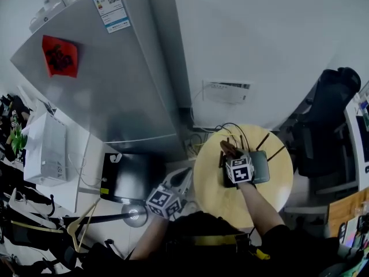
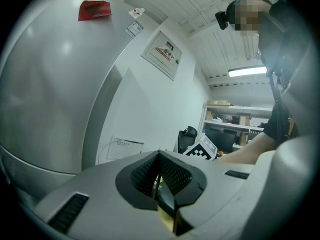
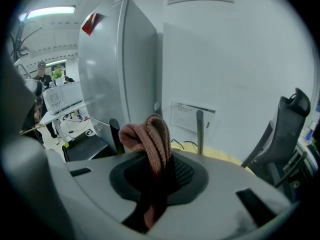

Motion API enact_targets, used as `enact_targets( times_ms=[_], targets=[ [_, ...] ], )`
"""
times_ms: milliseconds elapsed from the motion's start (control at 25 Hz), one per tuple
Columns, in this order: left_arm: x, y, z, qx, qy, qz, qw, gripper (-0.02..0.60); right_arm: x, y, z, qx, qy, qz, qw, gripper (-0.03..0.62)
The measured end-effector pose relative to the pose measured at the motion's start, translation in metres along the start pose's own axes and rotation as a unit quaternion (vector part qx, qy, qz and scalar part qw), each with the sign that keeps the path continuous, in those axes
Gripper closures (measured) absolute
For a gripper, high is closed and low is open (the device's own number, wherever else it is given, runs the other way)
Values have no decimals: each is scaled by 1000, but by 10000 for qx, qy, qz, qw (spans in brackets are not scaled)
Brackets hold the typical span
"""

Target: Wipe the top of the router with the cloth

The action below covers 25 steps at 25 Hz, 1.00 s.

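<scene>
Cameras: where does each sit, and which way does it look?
Head view: on the person's head, looking steeply down at the table and router; both forearms show.
Left gripper view: on the left gripper, facing the fridge and wall; a forearm shows.
Right gripper view: on the right gripper, jaws holding the cloth, facing the same fridge.
Shared: all three show the fridge.

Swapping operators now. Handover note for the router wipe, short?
Left gripper: fingers shut, empty, held off the left of the round table.
Right gripper: shut on the cloth, over the left end of the router, which lies on the table.
Done: cloth in grip and at the router.
Left: wipe across the router's top; how much is wiped already does not show.
</scene>
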<state>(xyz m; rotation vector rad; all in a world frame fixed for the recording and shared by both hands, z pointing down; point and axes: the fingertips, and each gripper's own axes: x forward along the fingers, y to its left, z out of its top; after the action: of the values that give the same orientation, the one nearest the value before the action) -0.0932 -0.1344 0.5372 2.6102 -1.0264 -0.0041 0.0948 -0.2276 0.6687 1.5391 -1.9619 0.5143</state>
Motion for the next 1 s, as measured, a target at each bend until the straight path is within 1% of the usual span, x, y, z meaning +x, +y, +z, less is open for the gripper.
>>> enact_targets(
  times_ms=[120, 240, 320, 480, 600, 640, 720, 840, 920, 1000],
  targets=[
    [-1, -6, 1, -27, -43, 3, 10000, 581, -12, 1, 15, -76, -181, 48, 9998, 533],
    [1, -11, 6, -20, -110, -13, 9999, 581, -24, 4, 34, -57, -344, 197, 9992, 533],
    [1, -15, 6, -16, -122, -39, 9999, 581, -34, 6, 49, -146, -544, 265, 9981, 533],
    [3, -19, 4, -11, -159, -52, 9999, 581, -62, 6, 76, -366, -1100, 290, 9928, 533],
    [6, -21, 3, -30, -170, -59, 9998, 581, -75, -3, 80, -287, -1240, 293, 9914, 533],
    [7, -22, 2, -33, -172, -62, 9998, 583, -74, -8, 75, -236, -1181, 279, 9923, 533],
    [9, -24, 1, -45, -148, -76, 9999, 581, -67, -17, 57, -116, -910, 251, 9955, 533],
    [9, -25, -4, -82, -47, -84, 9999, 581, -50, -24, 21, 168, -347, 312, 9988, 533],
    [7, -22, -5, -86, -23, -46, 10000, 581, -39, -27, 0, 362, 11, 349, 9987, 533],
    [5, -18, -4, -86, -34, 12, 10000, 581, -27, -28, -18, 444, 375, 385, 9976, 533]
  ],
)
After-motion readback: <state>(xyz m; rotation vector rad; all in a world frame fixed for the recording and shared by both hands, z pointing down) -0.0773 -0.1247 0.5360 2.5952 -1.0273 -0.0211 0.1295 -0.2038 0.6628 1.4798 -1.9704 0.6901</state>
